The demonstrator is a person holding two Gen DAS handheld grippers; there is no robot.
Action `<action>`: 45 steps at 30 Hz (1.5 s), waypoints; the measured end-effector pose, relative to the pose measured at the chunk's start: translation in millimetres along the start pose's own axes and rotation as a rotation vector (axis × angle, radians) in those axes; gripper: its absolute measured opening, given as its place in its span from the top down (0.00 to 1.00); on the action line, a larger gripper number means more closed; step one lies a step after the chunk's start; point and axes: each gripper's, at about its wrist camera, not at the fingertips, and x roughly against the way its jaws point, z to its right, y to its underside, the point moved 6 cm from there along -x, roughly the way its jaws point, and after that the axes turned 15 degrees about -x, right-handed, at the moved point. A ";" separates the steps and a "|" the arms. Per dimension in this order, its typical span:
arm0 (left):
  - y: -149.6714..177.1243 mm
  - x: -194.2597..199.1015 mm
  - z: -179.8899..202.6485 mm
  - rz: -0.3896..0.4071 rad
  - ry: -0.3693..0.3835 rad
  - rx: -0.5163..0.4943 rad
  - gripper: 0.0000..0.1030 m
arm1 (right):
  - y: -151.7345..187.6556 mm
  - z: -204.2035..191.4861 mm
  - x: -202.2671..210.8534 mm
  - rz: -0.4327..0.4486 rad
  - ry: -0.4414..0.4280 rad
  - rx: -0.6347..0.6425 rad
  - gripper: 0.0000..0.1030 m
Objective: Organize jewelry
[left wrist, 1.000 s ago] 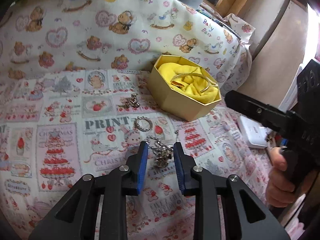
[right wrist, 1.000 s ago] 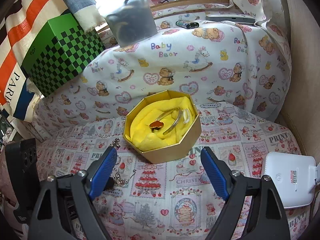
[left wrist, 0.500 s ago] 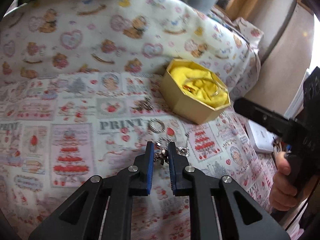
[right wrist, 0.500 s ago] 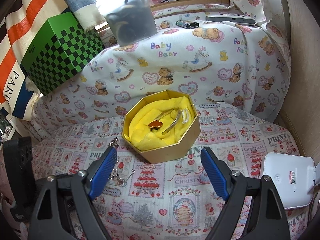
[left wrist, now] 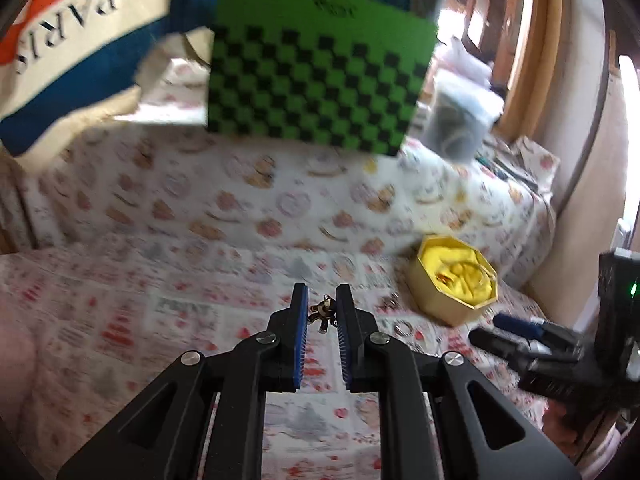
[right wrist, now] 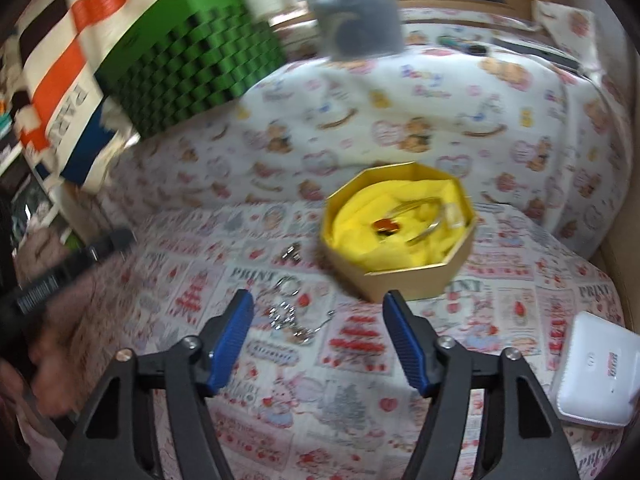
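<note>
printed cloth (right wrist: pixel 360 420) with strawberries, cakes and little bears covers the surface, and both views are smeared by motion. nearest the left camera, the left tool (left wrist: pixel 322 300) has its blue pads drawn narrow and clamped on a small charm (left wrist: pixel 320 313) (brownish, with a gold ring on top), which hangs between the fingertips clear of the cloth. nearest the right camera, the right tool (right wrist: pixel 318 318) is closing, its blue pads apart with nothing pressed between them; a loose silver chain (right wrist: pixel 289 320) lies on the cloth below the gap. just beyond the chain sits a silver ring (right wrist: pixel 289 282), and a little farther a small metal clasp piece (right wrist: pixel 292 252). to the right of these stands the gold octagonal box (right wrist: pixel 404 276), lined with yellow cloth (right wrist: pixel 360 232); a thin bangle (right wrist: pixel 434 216) and a small orange piece (right wrist: pixel 385 225) rest in the lining. a white case (right wrist: pixel 592 372) lies at the right edge of the surface, well apart from the box. behind everything the bear-print fabric (right wrist: pixel 400 128) rises over a hump. on top at the back sit a green checkered box (left wrist: pixel 316 76), a striped bag lettered "paris" (left wrist: pixel 68 28) and a grey translucent tub (left wrist: pixel 460 120).
</note>
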 end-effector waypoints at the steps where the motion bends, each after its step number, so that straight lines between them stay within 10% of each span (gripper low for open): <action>1: -1.1 2.2 -2.7 0.007 -0.004 0.004 0.88 | 2.7 -2.6 -4.6 -0.009 0.005 0.019 0.46; 16: 0.6 -3.5 -4.9 -0.013 -0.005 0.009 0.88 | 21.8 -13.1 -59.7 -0.106 0.068 0.074 0.70; 19: 0.9 -4.0 -5.2 -0.016 -0.009 0.004 0.88 | 23.3 -19.3 -63.0 -0.073 0.119 0.129 0.95; 22: 1.4 -6.3 -4.2 -0.025 -0.005 -0.010 0.88 | 23.9 -23.0 -65.2 -0.089 0.088 0.149 0.99; 38: 3.2 -9.7 -5.3 -0.033 -0.032 -0.024 0.88 | -3.0 -28.9 20.9 0.150 -0.161 0.078 1.00; 45: 3.8 -10.9 -6.4 -0.036 -0.039 -0.022 0.88 | 3.4 -28.1 0.5 0.129 -0.053 0.132 0.89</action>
